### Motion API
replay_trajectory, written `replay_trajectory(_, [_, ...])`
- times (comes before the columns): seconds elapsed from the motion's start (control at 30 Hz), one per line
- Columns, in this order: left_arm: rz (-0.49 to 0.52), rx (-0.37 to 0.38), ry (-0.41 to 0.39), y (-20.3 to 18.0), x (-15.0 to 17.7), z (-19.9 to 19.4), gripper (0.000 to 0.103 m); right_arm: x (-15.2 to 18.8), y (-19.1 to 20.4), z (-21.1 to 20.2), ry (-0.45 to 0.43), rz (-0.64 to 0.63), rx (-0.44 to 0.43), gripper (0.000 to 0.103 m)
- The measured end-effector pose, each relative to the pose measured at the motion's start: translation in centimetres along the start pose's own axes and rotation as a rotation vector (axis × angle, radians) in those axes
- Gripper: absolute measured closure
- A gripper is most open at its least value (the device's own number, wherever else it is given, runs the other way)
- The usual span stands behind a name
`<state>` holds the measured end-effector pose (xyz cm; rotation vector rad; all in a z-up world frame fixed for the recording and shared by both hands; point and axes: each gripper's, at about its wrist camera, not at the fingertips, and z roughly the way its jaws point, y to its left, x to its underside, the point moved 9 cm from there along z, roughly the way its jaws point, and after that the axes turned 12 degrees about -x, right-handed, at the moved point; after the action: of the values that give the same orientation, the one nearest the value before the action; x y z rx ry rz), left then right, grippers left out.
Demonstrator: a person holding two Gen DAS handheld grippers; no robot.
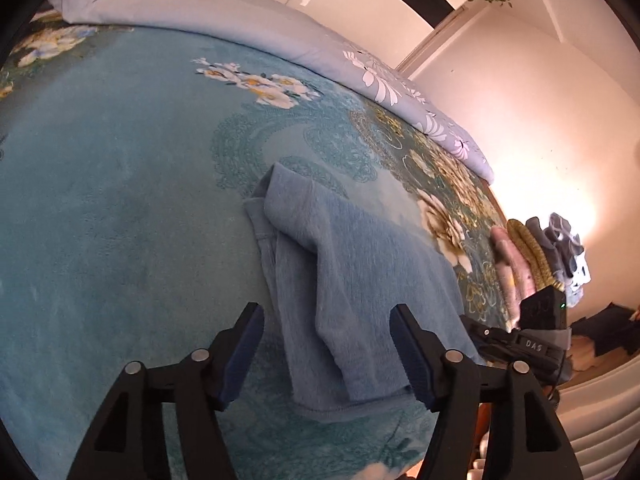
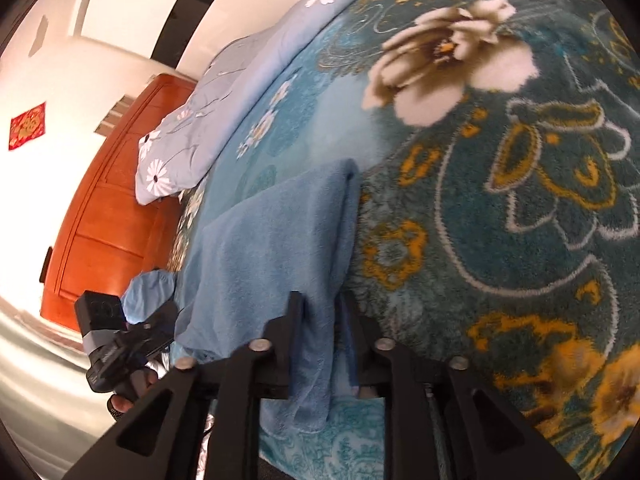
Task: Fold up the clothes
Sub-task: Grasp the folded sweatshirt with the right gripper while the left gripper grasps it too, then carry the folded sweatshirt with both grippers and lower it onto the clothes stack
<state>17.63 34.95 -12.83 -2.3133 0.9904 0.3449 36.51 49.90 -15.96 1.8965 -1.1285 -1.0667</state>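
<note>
A light blue fleece garment (image 1: 360, 280) lies on the teal flowered blanket (image 1: 120, 200), partly folded, with one flap laid over its left side. My left gripper (image 1: 326, 350) is open just above the garment's near edge, and a fold of it lies between the two fingers. In the right wrist view the same garment (image 2: 272, 248) lies along the bed's edge. My right gripper (image 2: 320, 320) is shut on the garment's right edge, with cloth hanging down between the fingers.
A pale blue flowered quilt (image 1: 248, 28) lies bunched at the back of the bed. A stack of folded clothes (image 1: 536, 256) sits at the bed's right edge. An orange wooden headboard (image 2: 108, 216) stands at the left of the right wrist view.
</note>
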Motion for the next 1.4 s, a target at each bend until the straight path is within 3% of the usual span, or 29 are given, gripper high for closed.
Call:
replay_trajectory(0.13, [-0.025, -0.008, 0.053, 0.9, -0.8, 2.2, 0.032, -0.3, -0.1, 0.7, -0.023, 0.036, -0.031, 0.072])
replay_trajectory(0.2, [-0.052, 0.016, 0.105, 0.9, -0.7, 3.8, 0.032, -0.2, 0.1, 1.5, -0.023, 0.039, -0.038, 0.072])
replay_trajectory(0.4, [-0.120, 0.136, 0.122, 0.5, -0.6, 4.2, 0.033, 0.1, 0.8, 2.1, -0.047, 0.034, -0.063, 0.069])
replay_trajectory(0.47, [-0.128, 0.180, 0.145, 0.0, -0.1, 4.5, 0.039, 0.3, 1.1, 2.4, -0.039, 0.031, -0.072, 0.069])
replay_trajectory(0.5, [-0.114, 0.162, 0.139, -0.2, 0.0, 4.5, 0.051, 0.2, 1.2, 2.3, -0.045, 0.040, -0.074, 0.074])
replay_trajectory(0.53, [-0.100, 0.144, 0.133, -0.3, 0.1, 4.4, 0.057, 0.2, 1.2, 2.2, -0.051, 0.049, -0.078, 0.081])
replay_trajectory(0.63, [-0.085, 0.129, 0.112, -0.7, 0.1, 3.6, 0.075, 0.0, 1.6, 1.4, -0.064, 0.060, -0.096, 0.090])
replay_trajectory(0.83, [-0.015, 0.109, 0.106, -3.1, 1.0, 1.8, 0.079, -0.2, 3.7, -0.7, -0.064, -0.010, -0.093, 0.092])
replay_trajectory(1.13, [0.097, 0.163, 0.068, -10.7, 1.7, -0.9, 0.080, -0.4, 6.0, -8.2, -0.093, -0.144, -0.064, 0.092])
replay_trajectory(1.4, [0.245, 0.281, -0.002, -23.1, -0.7, -3.6, 0.080, -4.3, 9.9, -19.9, -0.190, -0.343, 0.026, 0.093])
